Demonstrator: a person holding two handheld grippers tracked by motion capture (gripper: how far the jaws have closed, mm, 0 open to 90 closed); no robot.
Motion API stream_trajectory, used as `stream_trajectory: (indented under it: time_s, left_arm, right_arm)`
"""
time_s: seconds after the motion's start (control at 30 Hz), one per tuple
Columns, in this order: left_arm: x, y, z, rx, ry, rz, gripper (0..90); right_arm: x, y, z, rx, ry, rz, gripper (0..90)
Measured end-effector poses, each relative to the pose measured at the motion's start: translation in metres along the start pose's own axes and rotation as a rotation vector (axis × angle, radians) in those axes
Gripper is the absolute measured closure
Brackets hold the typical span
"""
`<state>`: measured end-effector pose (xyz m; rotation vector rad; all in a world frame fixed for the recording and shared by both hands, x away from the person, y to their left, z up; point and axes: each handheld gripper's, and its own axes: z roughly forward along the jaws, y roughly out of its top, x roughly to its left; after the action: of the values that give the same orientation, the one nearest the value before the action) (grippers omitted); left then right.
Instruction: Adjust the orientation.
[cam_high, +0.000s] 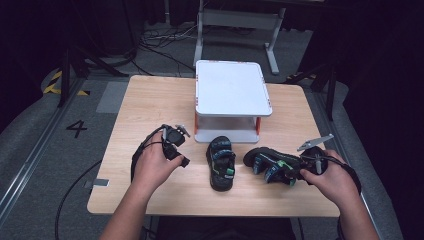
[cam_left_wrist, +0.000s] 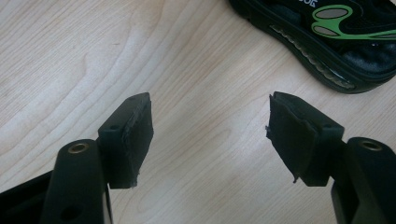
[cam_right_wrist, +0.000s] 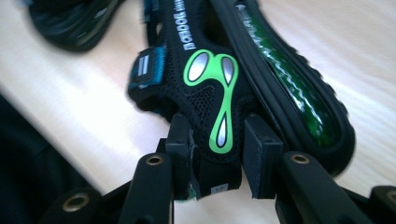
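A black-and-green sandal (cam_right_wrist: 219, 93) lying on its side at the table's (cam_high: 150, 100) right front is gripped by its heel strap in the right gripper (cam_right_wrist: 217, 140). The left gripper (cam_left_wrist: 210, 135), jaws wide and empty, is held left of the second sandal (cam_high: 221, 162), which lies upright, long axis pointing at the white two-tier rack (cam_high: 232, 92).
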<state>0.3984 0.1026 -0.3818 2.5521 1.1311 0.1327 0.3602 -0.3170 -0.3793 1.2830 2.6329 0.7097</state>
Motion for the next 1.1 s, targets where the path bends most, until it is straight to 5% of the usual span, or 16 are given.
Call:
stream_trajectory:
  time_s: [0.2,0.4,0.67,0.87,0.97,1.1]
  left_arm:
    - [0.0,-0.001,0.0,-0.003,-0.002,-0.003,31.8]
    - [0.003,-0.009,-0.002,-0.002,0.0,-0.032,31.7]
    - [0.008,-0.017,-0.002,0.0,-0.001,-0.06,31.4]
    - [0.009,-0.016,-0.001,0.003,0.002,-0.062,31.3]
    - [0.007,-0.013,-0.001,0.006,0.0,-0.051,31.2]
    - [0.005,-0.011,0.001,0.009,-0.003,-0.041,31.2]
  right_arm:
    - [-0.023,0.004,0.01,-0.05,-0.069,0.053,67.4]
    - [-0.042,0.014,0.024,-0.04,-0.123,0.083,67.8]
    - [-0.06,0.025,0.045,-0.045,-0.184,0.066,63.7]
    - [-0.06,0.023,0.019,-0.128,-0.178,0.096,52.6]
    - [-0.056,0.019,0.006,-0.117,-0.182,0.126,52.7]
    - [-0.05,0.02,0.009,-0.093,-0.184,0.093,57.8]
